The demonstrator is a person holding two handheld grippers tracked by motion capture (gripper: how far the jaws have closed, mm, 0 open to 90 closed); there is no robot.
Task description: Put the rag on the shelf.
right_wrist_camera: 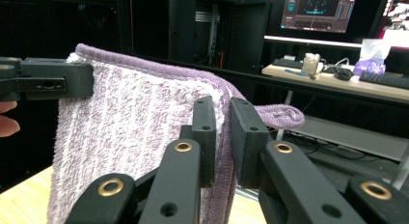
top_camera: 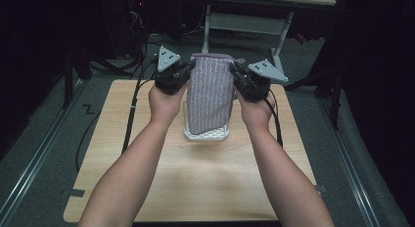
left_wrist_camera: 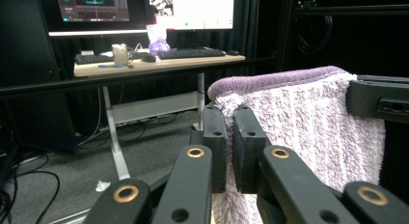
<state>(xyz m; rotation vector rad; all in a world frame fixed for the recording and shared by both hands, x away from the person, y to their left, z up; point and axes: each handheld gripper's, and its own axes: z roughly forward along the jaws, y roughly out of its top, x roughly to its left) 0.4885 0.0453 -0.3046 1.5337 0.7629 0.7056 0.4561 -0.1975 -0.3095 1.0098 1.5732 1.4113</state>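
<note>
A purple-and-white striped towel [top_camera: 210,92] hangs upright in the air between my two grippers, over the far half of the wooden table [top_camera: 195,178]. My left gripper [top_camera: 188,73] is shut on the towel's top left corner; in the left gripper view its jaws pinch the towel [left_wrist_camera: 308,122] edge at the left gripper [left_wrist_camera: 230,137]. My right gripper [top_camera: 236,75] is shut on the top right corner; in the right gripper view the towel [right_wrist_camera: 130,137] runs off to the left from the right gripper [right_wrist_camera: 223,137]. The towel's lower end hangs over a white basket [top_camera: 208,134].
The white basket stands on the table's far middle, partly hidden behind the towel. Cables [top_camera: 132,114] trail off the table's left side. Beyond the table stand a desk frame [top_camera: 244,21] and, in the left gripper view, a desk with keyboards [left_wrist_camera: 190,52] and monitors.
</note>
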